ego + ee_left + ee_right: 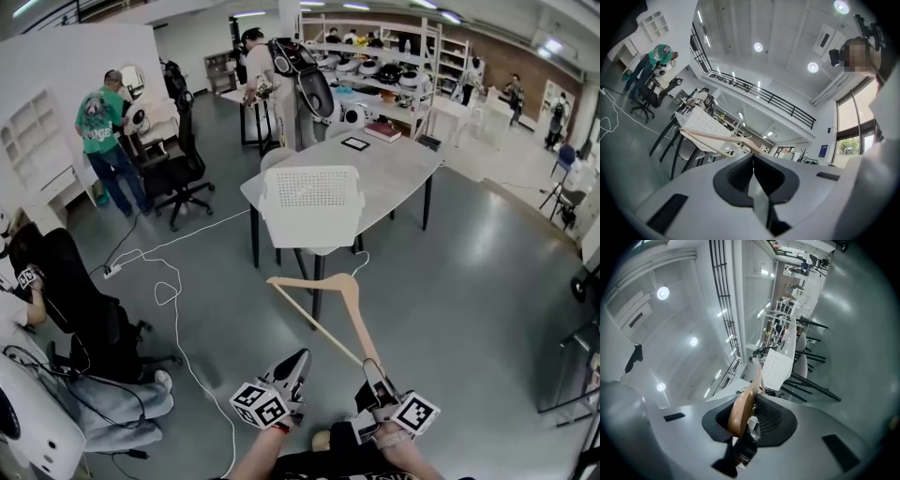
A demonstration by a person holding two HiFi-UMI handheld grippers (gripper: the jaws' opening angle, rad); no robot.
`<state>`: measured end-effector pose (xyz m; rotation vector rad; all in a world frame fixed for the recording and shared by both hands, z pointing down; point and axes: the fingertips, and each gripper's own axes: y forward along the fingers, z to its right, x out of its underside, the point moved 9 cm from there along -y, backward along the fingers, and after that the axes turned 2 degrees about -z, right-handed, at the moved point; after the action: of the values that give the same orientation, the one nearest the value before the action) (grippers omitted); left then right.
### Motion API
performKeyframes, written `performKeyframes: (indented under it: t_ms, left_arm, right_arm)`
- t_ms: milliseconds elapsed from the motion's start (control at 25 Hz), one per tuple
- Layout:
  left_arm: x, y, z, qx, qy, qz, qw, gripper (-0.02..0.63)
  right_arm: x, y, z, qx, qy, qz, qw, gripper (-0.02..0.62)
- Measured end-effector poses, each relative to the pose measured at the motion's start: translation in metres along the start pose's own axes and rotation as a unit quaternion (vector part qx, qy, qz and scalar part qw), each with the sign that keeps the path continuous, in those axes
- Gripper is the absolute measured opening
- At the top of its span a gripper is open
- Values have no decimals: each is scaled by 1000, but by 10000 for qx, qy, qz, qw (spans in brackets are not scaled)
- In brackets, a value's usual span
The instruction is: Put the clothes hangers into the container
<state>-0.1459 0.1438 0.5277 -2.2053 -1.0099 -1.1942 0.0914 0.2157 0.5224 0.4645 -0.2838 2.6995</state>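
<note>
Hanger (309, 279) lower end out of sight inside right gripper (376, 377).

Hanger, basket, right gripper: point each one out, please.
hanger (309, 280), head view, on its upper wooden arm.
basket (311, 211), head view, on its perforated front wall.
right gripper (374, 373), head view, between its jaw tips, shut on the hanger.

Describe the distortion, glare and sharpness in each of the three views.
Head view: wide-angle bending at the edges, soft light reflections on the floor, the hanger sharp. Left gripper view: round fisheye frame with dark corners, ceiling lamps glaring, a mosaic patch at upper right. Right gripper view: same fisheye; the hanger, close between the jaws, looks soft.
</note>
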Motion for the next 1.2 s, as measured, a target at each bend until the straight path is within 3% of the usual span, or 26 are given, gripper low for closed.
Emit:
performKeyframes:
  t_ms: [640, 1200]
  left_arm:
    - [-27, 66, -37, 16, 5, 7, 10000, 9]
    - [-53, 128, -73, -108, 7, 42, 9999, 9]
  right_arm:
    - [-41, 61, 17, -152, -2, -66, 9999, 72]
    - [-82, 126, 34, -421, -119, -546, 9976, 71]
